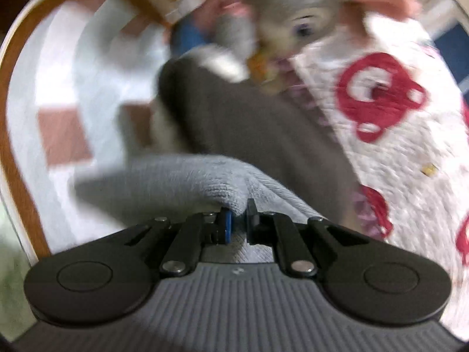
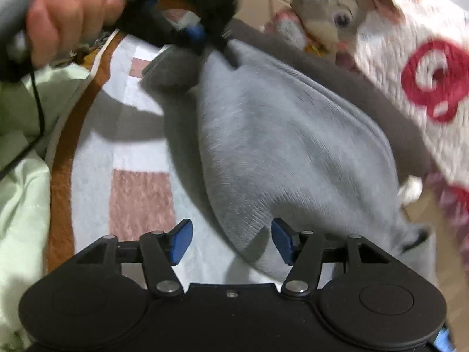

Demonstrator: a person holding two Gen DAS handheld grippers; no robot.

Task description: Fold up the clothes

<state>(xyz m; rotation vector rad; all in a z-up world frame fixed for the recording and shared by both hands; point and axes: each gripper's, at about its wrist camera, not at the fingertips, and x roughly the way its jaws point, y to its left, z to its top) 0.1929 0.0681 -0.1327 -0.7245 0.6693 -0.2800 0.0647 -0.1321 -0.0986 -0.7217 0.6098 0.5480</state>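
The grey garment lies on a white-and-pink checked mat, spread from 11 o'clock down to 5 o'clock in the right wrist view. It is bunched and rounded, with no flat crease or squared stack visible. Judgement: folding is at an early stage; one edge is gripped, and the fold itself and the flattening remain to be done.

The left gripper has its jaws closed almost together on a pinch of the garment's edge, which rises in a ridge at 12 o'clock just ahead of the fingers. The right gripper has its jaws wide apart, holding nothing. A lower corner of the garment sits between the blue pads; contact cannot be confirmed.

Differences between views: the right wrist view alone shows the person's hand on the left tool at 11 o'clock, the garment's full extent, and pale green bedding at 9 o'clock. The left wrist view alone shows the pinch itself close up. It also shows more of a dark brown cloth beyond the garment. Both show a plush toy at 1 o'clock and a white blanket with red motifs at 3 o'clock. Both frames are motion-blurred.
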